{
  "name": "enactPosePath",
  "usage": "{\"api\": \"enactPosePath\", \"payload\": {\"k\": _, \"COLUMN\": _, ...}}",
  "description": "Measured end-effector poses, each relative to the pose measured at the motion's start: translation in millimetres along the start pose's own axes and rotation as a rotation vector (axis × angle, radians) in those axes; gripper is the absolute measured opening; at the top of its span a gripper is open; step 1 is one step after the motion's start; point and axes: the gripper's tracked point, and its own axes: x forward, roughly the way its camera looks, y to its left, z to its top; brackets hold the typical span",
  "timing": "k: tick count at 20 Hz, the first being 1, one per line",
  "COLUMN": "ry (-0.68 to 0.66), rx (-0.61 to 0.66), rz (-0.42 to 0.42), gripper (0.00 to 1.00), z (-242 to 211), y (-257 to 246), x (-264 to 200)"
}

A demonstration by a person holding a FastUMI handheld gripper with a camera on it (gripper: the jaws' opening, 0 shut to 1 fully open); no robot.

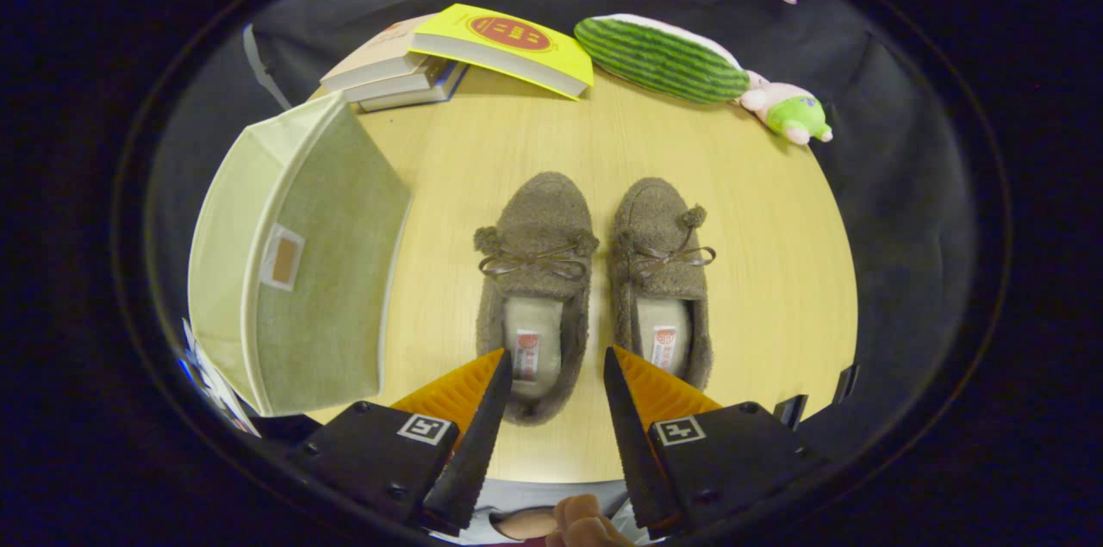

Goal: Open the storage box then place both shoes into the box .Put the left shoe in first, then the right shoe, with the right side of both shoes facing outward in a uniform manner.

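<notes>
Gripper (553, 362): hovered above the near part of the bench (517, 151), fingers spread wide, nothing between them but the heel of the left shoe and bare wood. No contact with any item.

Left shoe (534, 271): brown fleece slipper with bow and pompoms, flat on its sole, toe pointing away from the gripper. Its heel lay between the fingertips, closer to the left finger.

Right shoe (662, 267): matching slipper, upright on its sole, just beside the left shoe and parallel to it, a narrow strip of bench between them. Its heel sat just ahead of the right finger.

Box (302, 263): pale fabric storage box, closed, standing left of the shoes and apart from them, a small tag on its grey-green face.

Books (405, 69): small stack at the far side of the bench, beyond the box, with a yellow book (508, 47) resting tilted against the top of the stack.

Watermelon toy (659, 60): striped green plush at the far edge, beyond the shoes.

Pink toy (788, 112): small pink-and-green plush touching the watermelon toy's right end.

Hand (582, 525): a person's fingers, visible below the gripper.
</notes>
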Motion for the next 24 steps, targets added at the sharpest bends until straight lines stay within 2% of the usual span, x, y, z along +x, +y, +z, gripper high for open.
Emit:
{"api": "enactPosePath", "payload": {"k": 3, "ry": 0.01, "rx": 0.017, "rz": -0.02, "gripper": 0.71, "z": 13, "y": -10, "x": 23}}
{"api": "enactPosePath", "payload": {"k": 5, "ry": -0.007, "rx": 0.02, "rz": -0.003, "gripper": 0.7, "z": 21, "y": -8, "x": 35}}
{"api": "enactPosePath", "payload": {"k": 7, "ry": 0.017, "rx": 0.024, "rz": 0.033, "gripper": 0.63, "z": 20, "y": -1, "x": 48}}
{"api": "enactPosePath", "payload": {"k": 10, "ry": 0.067, "rx": 0.005, "rz": 0.044, "gripper": 0.25, "z": 9, "y": -4, "x": 70}}
{"api": "enactPosePath", "payload": {"k": 11, "ry": 0.044, "rx": -0.008, "rz": 0.05, "gripper": 0.12, "z": 15, "y": -3, "x": 68}}
{"api": "enactPosePath", "payload": {"k": 12, "ry": 0.042, "rx": -0.033, "rz": 0.065, "gripper": 0.09, "z": 15, "y": -3, "x": 65}}
{"api": "enactPosePath", "payload": {"k": 16, "ry": 0.035, "rx": -0.028, "rz": 0.07, "gripper": 0.07, "z": 13, "y": -2, "x": 43}}
{"api": "enactPosePath", "payload": {"k": 24, "ry": 0.008, "rx": 0.104, "rz": 0.091, "gripper": 0.06, "z": 16, "y": -1, "x": -20}}
